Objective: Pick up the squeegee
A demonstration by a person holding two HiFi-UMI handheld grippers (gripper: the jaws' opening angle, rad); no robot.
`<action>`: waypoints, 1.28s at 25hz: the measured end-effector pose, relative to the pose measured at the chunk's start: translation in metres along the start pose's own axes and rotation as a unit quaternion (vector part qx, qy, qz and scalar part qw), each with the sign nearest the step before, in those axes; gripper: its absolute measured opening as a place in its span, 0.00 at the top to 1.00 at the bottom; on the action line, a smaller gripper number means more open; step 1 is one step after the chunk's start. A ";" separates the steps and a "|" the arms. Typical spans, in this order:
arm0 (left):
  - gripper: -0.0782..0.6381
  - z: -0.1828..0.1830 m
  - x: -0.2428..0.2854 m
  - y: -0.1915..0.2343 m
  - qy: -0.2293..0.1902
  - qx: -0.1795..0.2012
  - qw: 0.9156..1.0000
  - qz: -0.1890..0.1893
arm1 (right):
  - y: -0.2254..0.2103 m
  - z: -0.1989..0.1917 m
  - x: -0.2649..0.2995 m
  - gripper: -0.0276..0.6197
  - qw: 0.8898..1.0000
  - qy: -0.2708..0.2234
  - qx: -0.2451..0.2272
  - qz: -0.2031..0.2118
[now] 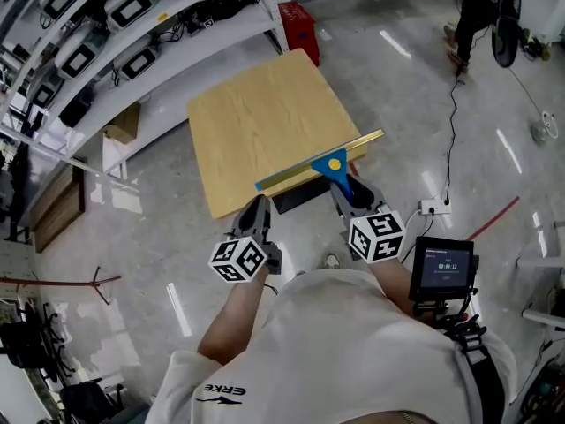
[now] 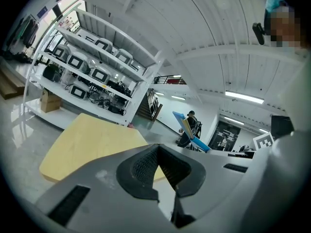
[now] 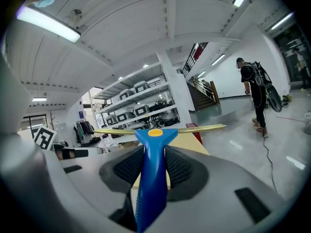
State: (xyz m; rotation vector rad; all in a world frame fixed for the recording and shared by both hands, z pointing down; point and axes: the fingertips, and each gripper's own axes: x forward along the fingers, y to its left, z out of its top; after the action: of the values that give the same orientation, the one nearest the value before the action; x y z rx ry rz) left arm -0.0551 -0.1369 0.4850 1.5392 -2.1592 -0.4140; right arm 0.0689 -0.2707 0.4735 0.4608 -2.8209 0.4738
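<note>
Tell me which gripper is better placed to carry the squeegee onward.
Right. The right gripper already has its jaws closed on the blue handle of the squeegee, so it likely just carries on. The left gripper has its jaws together, with nothing between them.

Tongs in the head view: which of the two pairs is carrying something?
The right tongs: they are clamped on the blue handle of the squeegee. The left tongs are closed with nothing between them.
</note>
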 end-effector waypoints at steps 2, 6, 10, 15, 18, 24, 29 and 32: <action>0.89 0.003 0.000 -0.001 -0.002 0.001 1.000 -0.003 | 0.000 0.002 -0.001 0.74 1.000 0.000 -0.001 -0.002; 0.88 0.001 0.007 0.013 -0.006 -0.006 1.000 -0.005 | 0.000 -0.001 0.008 0.74 1.000 0.002 -0.004 -0.006; 0.88 0.008 -0.003 0.021 -0.004 -0.011 1.000 -0.007 | 0.011 0.003 0.008 0.74 1.000 0.003 -0.001 -0.013; 0.88 0.017 -0.008 0.028 -0.005 -0.011 1.000 -0.014 | 0.020 0.015 0.009 0.74 1.000 -0.003 -0.008 -0.018; 0.89 0.023 -0.009 0.034 -0.005 -0.012 1.000 -0.018 | 0.027 0.023 0.016 0.74 1.000 -0.006 -0.012 -0.020; 0.88 0.026 -0.010 0.036 -0.004 -0.013 1.000 -0.021 | 0.034 0.027 0.021 0.74 1.000 -0.007 -0.015 -0.016; 0.88 0.025 -0.011 0.038 -0.003 -0.014 1.000 -0.019 | 0.037 0.027 0.023 0.74 1.000 -0.005 -0.015 -0.010; 0.88 0.025 -0.008 0.038 -0.004 -0.014 1.000 -0.019 | 0.037 0.028 0.024 0.74 1.000 -0.006 -0.016 -0.008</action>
State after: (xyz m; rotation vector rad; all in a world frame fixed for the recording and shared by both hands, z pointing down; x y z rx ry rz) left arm -0.0966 -0.1171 0.4801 1.5682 -2.1241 -0.4614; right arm 0.0289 -0.2534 0.4447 0.4819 -2.8289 0.4221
